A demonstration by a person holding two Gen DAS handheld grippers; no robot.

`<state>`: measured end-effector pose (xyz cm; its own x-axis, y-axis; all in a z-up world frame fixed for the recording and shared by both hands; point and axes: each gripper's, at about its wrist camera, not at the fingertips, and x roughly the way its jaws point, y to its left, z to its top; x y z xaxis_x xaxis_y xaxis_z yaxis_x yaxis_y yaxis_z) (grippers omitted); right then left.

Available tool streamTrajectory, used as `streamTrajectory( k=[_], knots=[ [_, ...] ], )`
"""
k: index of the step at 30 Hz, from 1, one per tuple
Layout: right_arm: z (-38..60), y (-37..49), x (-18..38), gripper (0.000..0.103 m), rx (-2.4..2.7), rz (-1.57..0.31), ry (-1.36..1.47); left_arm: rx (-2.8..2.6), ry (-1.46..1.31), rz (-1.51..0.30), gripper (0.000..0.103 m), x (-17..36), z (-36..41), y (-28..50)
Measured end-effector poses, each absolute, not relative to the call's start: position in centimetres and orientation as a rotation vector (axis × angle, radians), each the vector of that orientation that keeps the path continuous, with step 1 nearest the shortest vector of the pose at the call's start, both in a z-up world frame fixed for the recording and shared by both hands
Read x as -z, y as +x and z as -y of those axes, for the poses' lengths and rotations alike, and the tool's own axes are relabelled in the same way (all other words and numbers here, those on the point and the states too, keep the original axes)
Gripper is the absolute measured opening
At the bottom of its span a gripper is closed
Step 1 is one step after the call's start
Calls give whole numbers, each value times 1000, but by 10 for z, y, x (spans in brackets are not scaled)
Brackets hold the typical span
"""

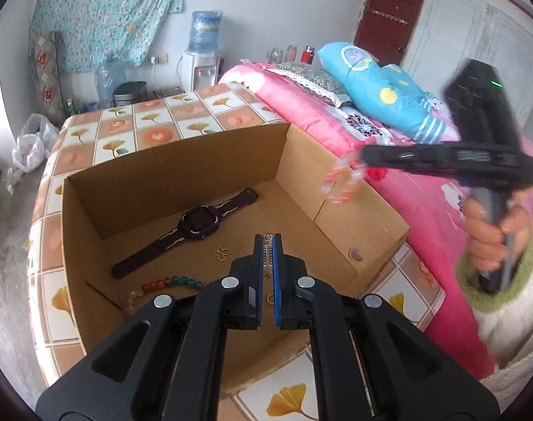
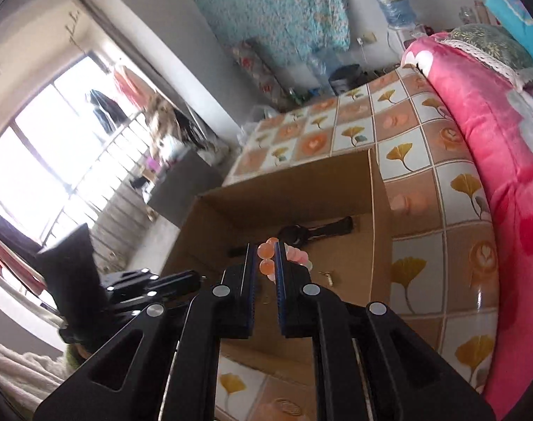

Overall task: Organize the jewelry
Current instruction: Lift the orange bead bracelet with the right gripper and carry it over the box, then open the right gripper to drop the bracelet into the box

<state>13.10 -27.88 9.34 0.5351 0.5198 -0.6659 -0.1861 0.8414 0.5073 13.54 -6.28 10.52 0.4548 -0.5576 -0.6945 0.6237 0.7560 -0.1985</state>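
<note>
An open cardboard box [image 1: 182,161] stands on the tiled tabletop. On its floor lie a black watch [image 1: 196,226], a gold butterfly charm [image 1: 222,254], a multicoloured bead bracelet [image 1: 161,285] and a small gold ring [image 1: 269,299]. Over the box, my left gripper [image 1: 267,244] is shut on a thin gold chain piece [image 1: 267,261]. My right gripper [image 1: 362,156] is blurred above the box's right wall, an orange-and-pink bead bracelet [image 1: 340,184] dangling from it. In the right wrist view the right gripper [image 2: 266,249] is shut on those orange beads [image 2: 266,266], above the box [image 2: 301,179] and watch [image 2: 301,233].
A pink quilt [image 1: 301,112] with pillows [image 1: 382,91] lies right of the box. The patterned table [image 1: 154,119] ends at the left, with the floor and a plastic bag [image 1: 31,144] below. A hand in a white-and-green sleeve [image 1: 487,238] holds the right gripper's handle.
</note>
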Motion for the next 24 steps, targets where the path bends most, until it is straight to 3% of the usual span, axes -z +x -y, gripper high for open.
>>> streamTrajectory(
  k=[6, 11, 14, 16, 22, 24],
  knots=[
    [236, 180, -65, 10, -349, -1137, -59, 703, 69, -846, 4, -96, 61, 142],
    [211, 177, -55, 11, -308, -1169, -374, 686, 52, -881, 4, -88, 60, 146],
    [217, 169, -62, 13, -309, -1153, -358, 687, 50, -893, 4, -87, 63, 146],
    [228, 164, -71, 22, -296, -1120, -299, 694, 52, -898, 4, -86, 66, 147],
    [271, 126, -106, 24, -272, -974, -29, 738, 66, -929, 4, -84, 88, 150],
    [288, 106, -115, 29, -257, -916, 79, 764, 55, -956, 4, -81, 98, 153]
  ],
)
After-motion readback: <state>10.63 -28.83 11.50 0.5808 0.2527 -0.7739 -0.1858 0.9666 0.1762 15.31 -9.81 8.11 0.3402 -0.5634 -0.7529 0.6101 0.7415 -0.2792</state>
